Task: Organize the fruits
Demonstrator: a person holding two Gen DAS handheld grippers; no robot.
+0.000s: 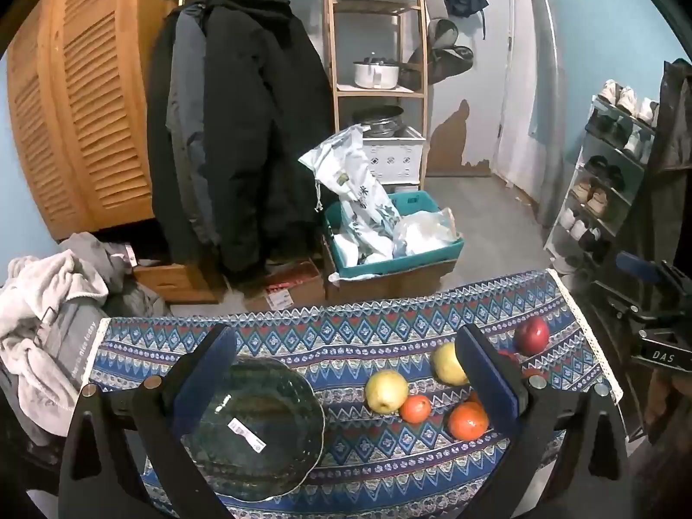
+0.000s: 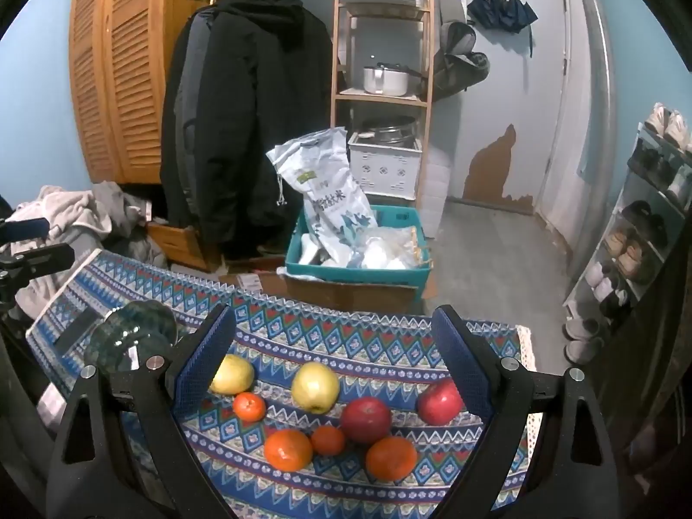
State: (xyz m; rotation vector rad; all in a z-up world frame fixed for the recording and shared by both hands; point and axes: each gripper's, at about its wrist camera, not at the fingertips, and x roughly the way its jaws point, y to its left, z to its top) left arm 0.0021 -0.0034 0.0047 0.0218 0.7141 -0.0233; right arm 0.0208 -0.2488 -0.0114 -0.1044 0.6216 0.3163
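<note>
Loose fruit lies on a patterned blue tablecloth (image 2: 346, 337): two yellow apples (image 2: 315, 386) (image 2: 232, 374), two red apples (image 2: 365, 419) (image 2: 439, 402), and several oranges (image 2: 288, 449) (image 2: 390, 457) (image 2: 327, 440) (image 2: 249, 406). A dark green glass bowl (image 1: 255, 428) stands empty to the left of the fruit, with a white label inside. My left gripper (image 1: 346, 372) hangs open above the bowl and the nearest fruit. My right gripper (image 2: 337, 354) stands open above the fruit group. Neither holds anything.
Beyond the table's far edge stand a teal crate (image 1: 389, 233) with white bags on cardboard boxes, hanging dark coats (image 1: 242, 129) and a wooden shelf (image 1: 376, 65). A clothes pile (image 1: 47, 324) lies at left, a shoe rack (image 1: 605, 173) at right.
</note>
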